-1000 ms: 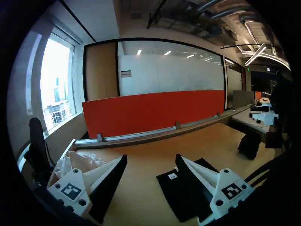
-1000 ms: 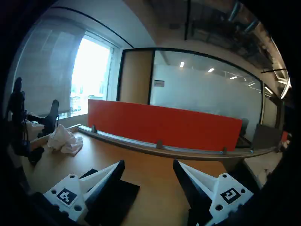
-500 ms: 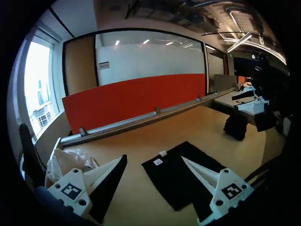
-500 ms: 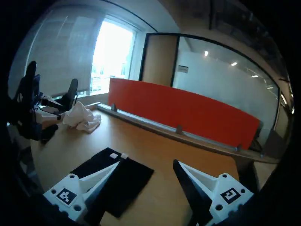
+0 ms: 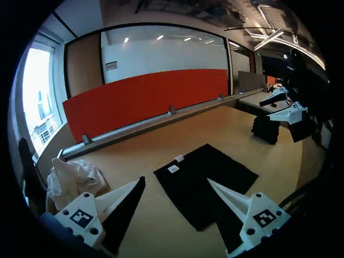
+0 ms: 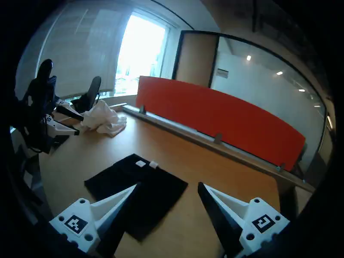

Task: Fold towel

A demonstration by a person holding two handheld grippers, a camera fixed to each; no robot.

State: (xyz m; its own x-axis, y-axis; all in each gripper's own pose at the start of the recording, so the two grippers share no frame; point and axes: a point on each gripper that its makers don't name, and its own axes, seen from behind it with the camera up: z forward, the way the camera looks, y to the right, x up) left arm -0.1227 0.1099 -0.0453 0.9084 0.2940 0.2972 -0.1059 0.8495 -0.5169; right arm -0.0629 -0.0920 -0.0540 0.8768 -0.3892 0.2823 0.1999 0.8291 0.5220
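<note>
Both views have tipped down onto the towel (image 5: 202, 170), spread flat on the table (image 5: 142, 148) for folding; left gripper (image 5: 175, 179) and right gripper (image 6: 167, 184) hover above, fingers wide, empty, ready for corners.

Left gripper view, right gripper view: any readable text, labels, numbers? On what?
Nothing is legible.
The tags on the towel: too small to read.
The sign on the wall: blurred.
The markers: coded patterns, no words.
</note>
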